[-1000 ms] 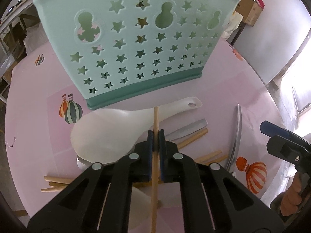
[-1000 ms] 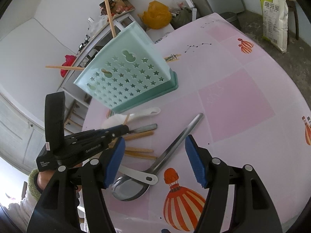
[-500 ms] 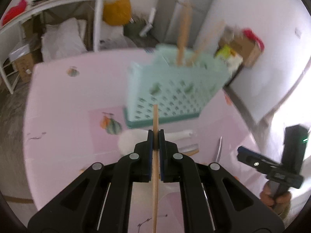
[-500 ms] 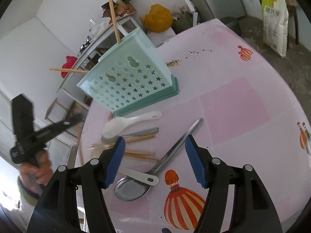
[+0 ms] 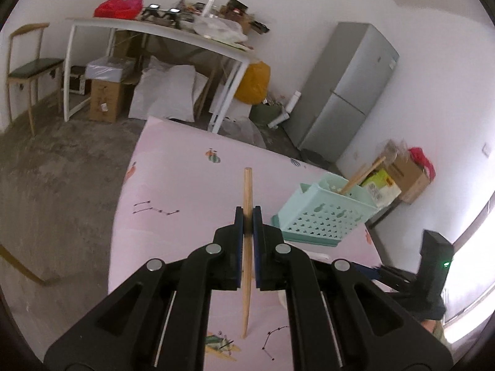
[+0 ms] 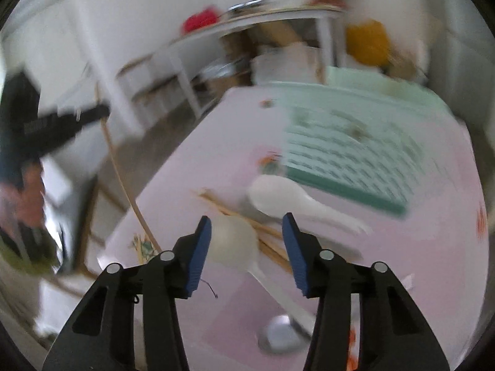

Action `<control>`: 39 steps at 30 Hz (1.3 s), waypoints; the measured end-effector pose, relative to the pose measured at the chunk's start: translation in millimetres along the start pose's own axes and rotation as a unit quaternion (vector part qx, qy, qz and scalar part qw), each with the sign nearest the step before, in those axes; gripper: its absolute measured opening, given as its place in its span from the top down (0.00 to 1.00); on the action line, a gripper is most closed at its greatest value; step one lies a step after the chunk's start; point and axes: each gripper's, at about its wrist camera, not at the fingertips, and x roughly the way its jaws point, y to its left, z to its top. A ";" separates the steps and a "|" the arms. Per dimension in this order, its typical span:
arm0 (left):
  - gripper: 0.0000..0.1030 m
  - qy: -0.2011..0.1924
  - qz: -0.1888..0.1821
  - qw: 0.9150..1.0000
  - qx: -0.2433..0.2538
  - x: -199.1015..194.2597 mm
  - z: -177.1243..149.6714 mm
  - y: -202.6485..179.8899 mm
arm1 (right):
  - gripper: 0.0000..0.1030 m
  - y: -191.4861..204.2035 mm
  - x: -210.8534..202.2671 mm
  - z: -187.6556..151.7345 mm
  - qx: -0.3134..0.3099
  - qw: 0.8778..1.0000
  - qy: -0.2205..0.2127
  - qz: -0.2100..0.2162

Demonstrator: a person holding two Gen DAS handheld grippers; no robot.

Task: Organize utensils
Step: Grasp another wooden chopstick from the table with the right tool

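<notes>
Chopstick [image 5: 247,241] sits clamped in the left claw [image 5: 247,220], lifted above the pink table [image 5: 185,185]. Right claw [image 6: 246,234], closing on nothing, hovers over a white spoon [image 6: 235,242] beside the mint basket [image 6: 349,142].

Grey fridge [image 5: 343,92], wooden chair [image 5: 27,68], cluttered white table [image 5: 161,34], yellow sack [image 5: 252,82].

Blurred basket [image 6: 349,136]; blurred spoons [image 6: 278,198]
</notes>
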 end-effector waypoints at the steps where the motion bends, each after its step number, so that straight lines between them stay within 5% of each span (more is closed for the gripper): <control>1: 0.96 -0.003 -0.001 1.000 -0.005 -3.1 -0.6 5.0 | 0.57 8.4 7.5 4.7 -0.026 1.000 0.007 0.001; 6: 0.96 -0.019 -0.009 1.000 -0.020 -17.8 -4.5 24.0 | 0.74 48.4 68.6 31.0 -0.154 0.985 0.072 0.022; 11: 0.96 -0.026 -0.022 0.999 -0.033 -19.1 -5.3 39.8 | 0.76 75.1 116.2 37.5 -0.245 0.961 0.125 0.026; 20: 0.96 -0.028 -0.035 0.998 -0.033 -18.3 -5.9 47.2 | 0.82 86.8 143.4 34.3 -0.305 0.940 0.153 0.008; 28: 0.96 -0.029 -0.038 0.998 -0.035 -18.5 -6.2 46.4 | 0.92 81.1 142.5 42.5 -0.296 0.946 0.132 0.003; 39: 0.96 -0.036 -0.032 0.998 -0.034 -18.9 -5.3 44.1 | 0.94 53.2 76.2 84.1 -0.216 0.976 -0.006 -0.042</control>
